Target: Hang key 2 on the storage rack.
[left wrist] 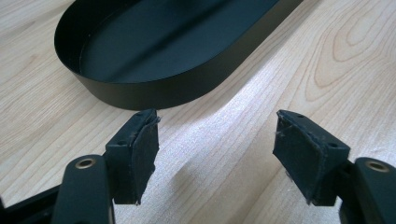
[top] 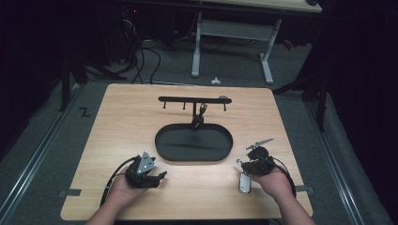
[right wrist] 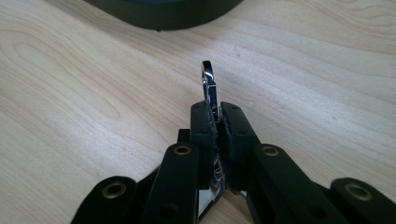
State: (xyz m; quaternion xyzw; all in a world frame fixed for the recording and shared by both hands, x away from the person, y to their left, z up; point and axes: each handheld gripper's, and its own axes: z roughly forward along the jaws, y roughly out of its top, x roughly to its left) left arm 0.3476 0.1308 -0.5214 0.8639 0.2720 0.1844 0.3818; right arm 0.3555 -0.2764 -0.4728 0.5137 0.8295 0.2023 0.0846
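The right gripper (right wrist: 217, 122) has its jaws pressed together on a shiny metal clip (right wrist: 208, 83), whose rounded loop sticks out past the fingertips and whose lower part hangs beneath them; in the high view the same gripper (top: 244, 165) sits near the tray's right end, on the person's side, with a silvery piece (top: 244, 183) dangling below it, probably part of the same clip, though it is too small there to be sure. The black oval tray (top: 193, 142) lies at the middle of the table (top: 117, 122). The left gripper (left wrist: 217, 144) is spread wide with nothing between its pads, hovering low over bare wood just in front of the tray's rim (left wrist: 154, 93); from above it (top: 162, 176) sits off the tray's left end, nearer the person. Behind the tray stands a black rack (top: 193, 99) with small hooks, and a dark item (top: 199, 117) hangs from it just over the tray's far edge.
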